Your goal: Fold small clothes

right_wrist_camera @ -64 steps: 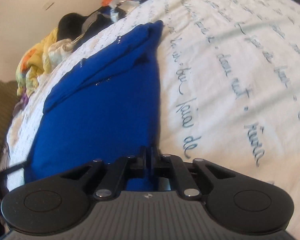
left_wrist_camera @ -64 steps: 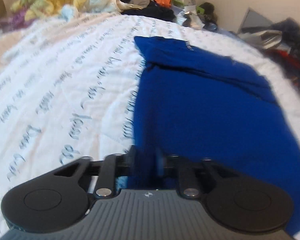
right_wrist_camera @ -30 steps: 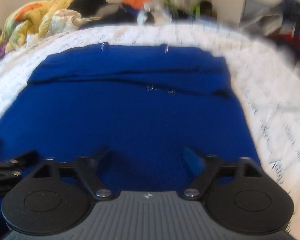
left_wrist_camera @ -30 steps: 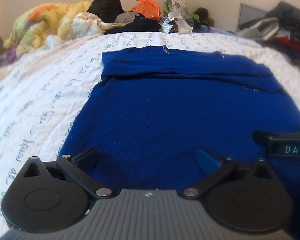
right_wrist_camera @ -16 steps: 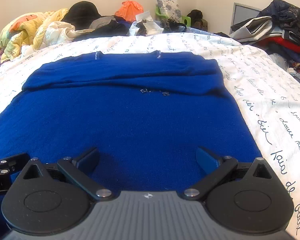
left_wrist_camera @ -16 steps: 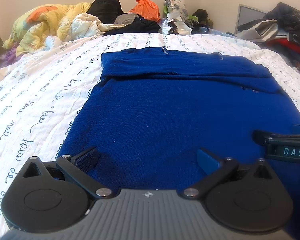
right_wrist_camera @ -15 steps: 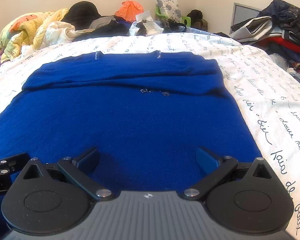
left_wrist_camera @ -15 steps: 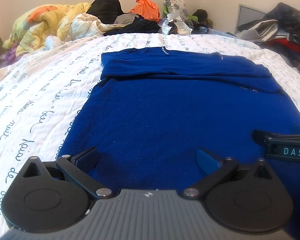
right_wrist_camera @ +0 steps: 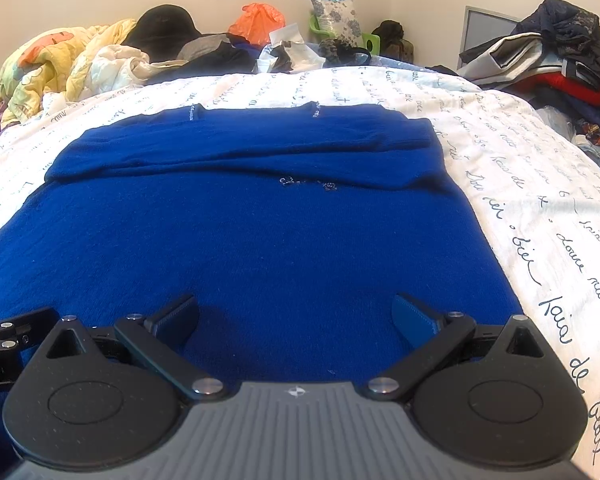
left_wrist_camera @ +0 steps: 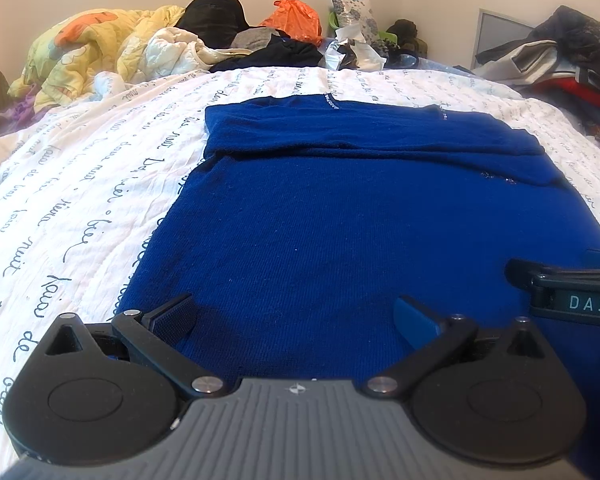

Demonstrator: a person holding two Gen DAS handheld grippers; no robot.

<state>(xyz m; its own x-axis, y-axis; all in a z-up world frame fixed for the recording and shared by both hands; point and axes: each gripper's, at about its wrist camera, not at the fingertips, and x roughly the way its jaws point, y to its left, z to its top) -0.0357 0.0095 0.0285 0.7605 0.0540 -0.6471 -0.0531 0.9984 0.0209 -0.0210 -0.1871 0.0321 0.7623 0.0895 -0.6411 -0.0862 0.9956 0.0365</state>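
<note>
A royal-blue knit garment (left_wrist_camera: 340, 216) (right_wrist_camera: 240, 232) lies flat on the bed, its sleeves folded across the far part into a thicker band. My left gripper (left_wrist_camera: 296, 316) hovers open over the garment's near left portion, with nothing between its fingers. My right gripper (right_wrist_camera: 296, 314) is open over the near right portion, also holding nothing. The right gripper's black body (left_wrist_camera: 568, 292) shows at the right edge of the left wrist view. Part of the left gripper (right_wrist_camera: 8, 340) shows at the left edge of the right wrist view.
The bed has a white quilt with blue handwriting (left_wrist_camera: 72, 200) (right_wrist_camera: 548, 216). A yellow blanket (left_wrist_camera: 84, 52), dark clothes, an orange bag (left_wrist_camera: 296, 12) and a pillow are piled along the far side. More clothes (right_wrist_camera: 556, 52) are heaped at the right.
About two seconds ago both grippers were shut on the garment's near edge. They have let go, opened wide and swung to face the garment squarely. In the last half second nothing moved.
</note>
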